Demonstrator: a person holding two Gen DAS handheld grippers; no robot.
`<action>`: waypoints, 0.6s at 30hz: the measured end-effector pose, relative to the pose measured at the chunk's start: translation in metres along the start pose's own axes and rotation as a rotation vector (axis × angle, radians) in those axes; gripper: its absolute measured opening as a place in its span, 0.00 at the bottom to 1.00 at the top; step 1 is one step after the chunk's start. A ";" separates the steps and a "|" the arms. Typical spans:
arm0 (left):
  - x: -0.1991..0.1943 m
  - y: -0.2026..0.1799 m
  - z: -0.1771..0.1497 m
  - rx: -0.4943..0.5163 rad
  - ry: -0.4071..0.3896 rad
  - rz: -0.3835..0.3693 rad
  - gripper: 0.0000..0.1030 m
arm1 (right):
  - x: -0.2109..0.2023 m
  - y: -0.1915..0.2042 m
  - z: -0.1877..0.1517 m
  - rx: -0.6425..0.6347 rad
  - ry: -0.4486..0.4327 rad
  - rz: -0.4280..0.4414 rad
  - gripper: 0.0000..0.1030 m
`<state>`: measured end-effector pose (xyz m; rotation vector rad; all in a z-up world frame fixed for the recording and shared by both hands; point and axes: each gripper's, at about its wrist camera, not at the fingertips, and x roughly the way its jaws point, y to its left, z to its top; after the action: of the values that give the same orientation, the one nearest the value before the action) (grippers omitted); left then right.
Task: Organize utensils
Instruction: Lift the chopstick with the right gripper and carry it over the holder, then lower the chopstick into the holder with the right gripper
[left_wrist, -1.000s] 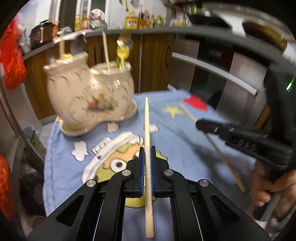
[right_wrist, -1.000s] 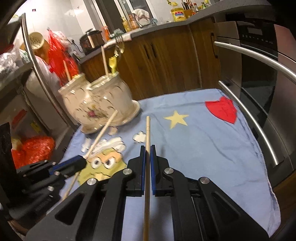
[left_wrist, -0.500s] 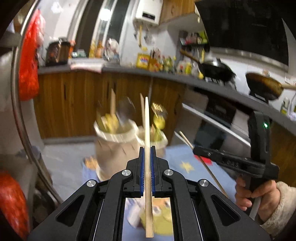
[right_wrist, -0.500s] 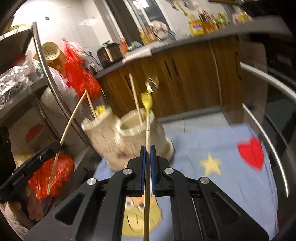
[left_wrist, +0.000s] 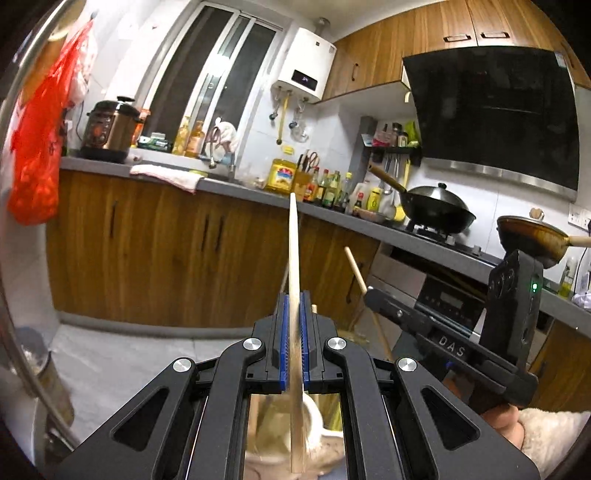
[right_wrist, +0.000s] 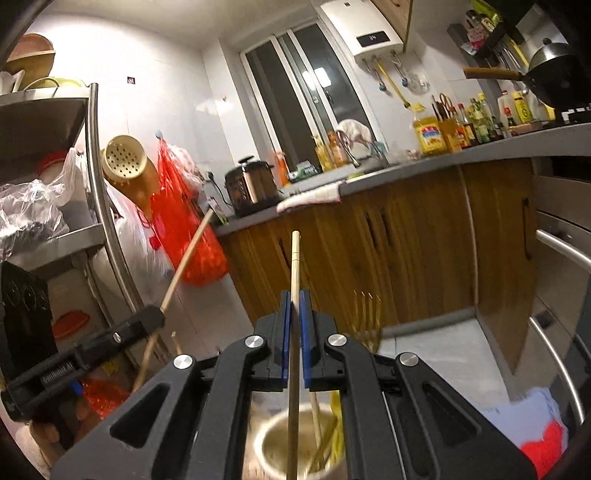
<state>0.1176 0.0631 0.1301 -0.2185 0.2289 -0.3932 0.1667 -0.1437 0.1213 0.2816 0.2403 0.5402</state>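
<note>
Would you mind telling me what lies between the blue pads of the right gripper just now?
A single wooden chopstick is clamped upright between the pads of the right gripper, its lower end hanging over the open ceramic holder. The right wrist view shows this.

Both wrist cams: near-level, facing the kitchen counter (left_wrist: 236, 192).
Each sees the other gripper; shared: cooker (right_wrist: 253, 184), window (left_wrist: 218, 81).
</note>
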 end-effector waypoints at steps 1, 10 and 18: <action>0.003 0.003 -0.001 0.004 -0.007 0.007 0.06 | 0.004 0.000 0.001 -0.002 -0.007 0.005 0.05; 0.010 0.013 -0.016 0.041 -0.087 0.029 0.06 | 0.032 -0.010 -0.001 0.010 -0.047 0.009 0.05; -0.001 -0.001 -0.030 0.149 -0.165 0.022 0.06 | 0.039 -0.004 -0.011 -0.048 -0.084 -0.018 0.05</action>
<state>0.1082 0.0573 0.1017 -0.1011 0.0398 -0.3663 0.1979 -0.1238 0.1039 0.2543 0.1480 0.5146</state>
